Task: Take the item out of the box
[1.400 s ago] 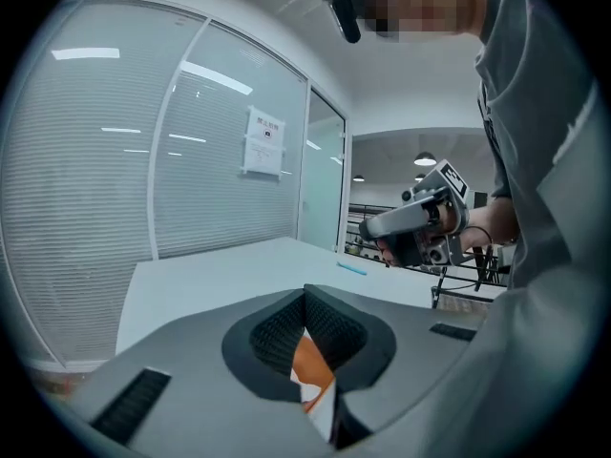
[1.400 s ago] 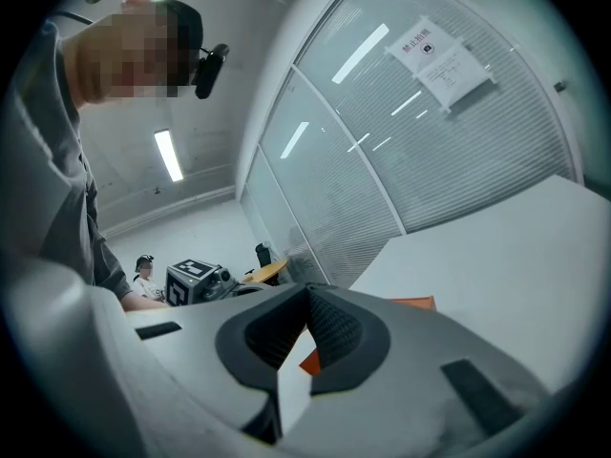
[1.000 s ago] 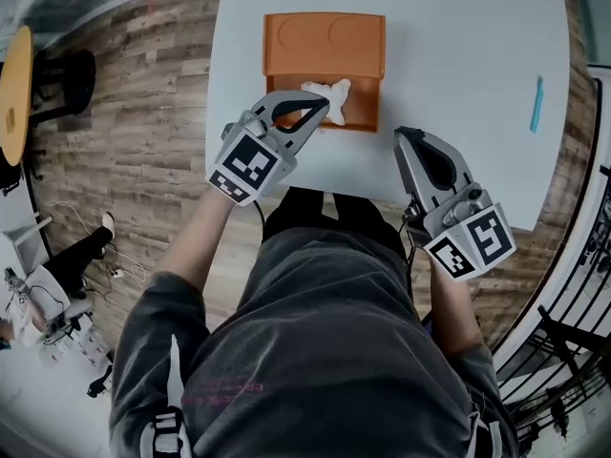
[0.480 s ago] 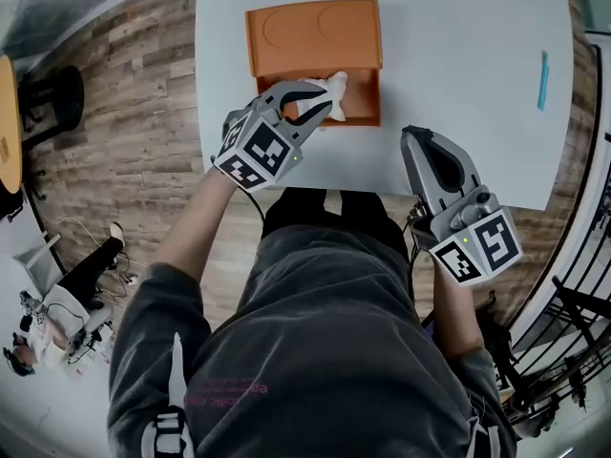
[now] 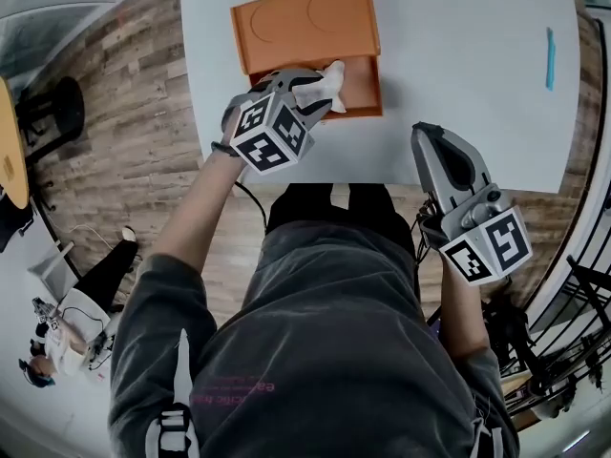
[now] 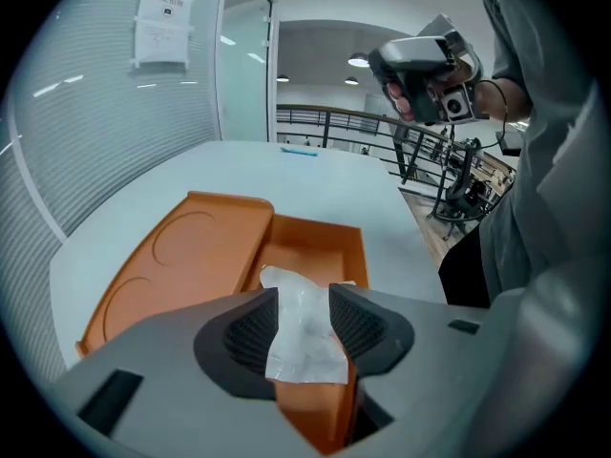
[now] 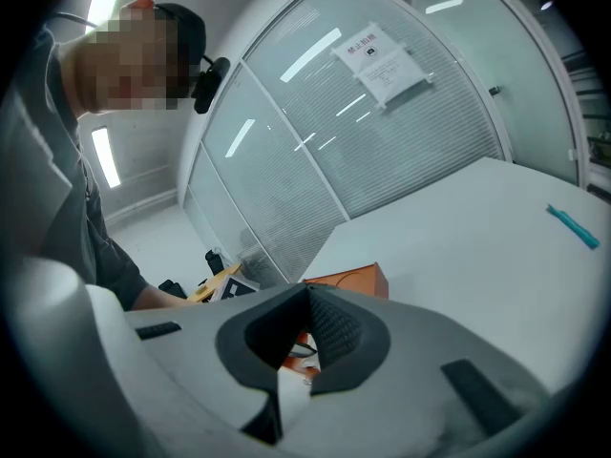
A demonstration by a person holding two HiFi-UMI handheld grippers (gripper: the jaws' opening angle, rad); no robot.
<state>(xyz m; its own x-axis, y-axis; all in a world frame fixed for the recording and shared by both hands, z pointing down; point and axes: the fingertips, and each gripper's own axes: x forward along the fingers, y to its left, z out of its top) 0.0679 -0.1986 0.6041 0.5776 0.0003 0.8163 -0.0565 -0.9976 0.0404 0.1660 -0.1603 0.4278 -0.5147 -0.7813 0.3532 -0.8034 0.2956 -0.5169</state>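
Left gripper [image 5: 310, 88]: held over the near edge of the orange box [image 5: 374, 72], jaws pointing away from the person; its marker cube [image 5: 270, 134] faces the head camera.
Left fingers: both ribbed pads [image 6: 250, 330] touch the sides of the white packet [image 6: 304, 337], which stands upright between them; the jaws are opening, with the packet in the gap.
Item: the white packet is a thin, crinkled plastic pouch. Its upper end sticks out past the pad tips, and it hangs above the open compartment of the box, clear of the box floor.
Box: orange and shallow, lying on the white table [image 5: 468, 74]. Its far half is a flat panel with two round recesses [image 5: 307, 19]; its near half is an open rectangular compartment. The part of that compartment that shows holds nothing else.
Right gripper [image 5: 427, 134]: off to the right of the box and apart from it, above the near edge of the table, tips pointing away from the person.
Right fingers: closed together, tips meeting, with nothing between them.
Table: a thin teal strip [image 5: 550, 59] lies near its right edge, well apart from the box.
Floor: wood planks [image 5: 134, 93] to the left of the table.
Person: grey shirt [image 5: 325, 351], arms reaching forward to both grippers.
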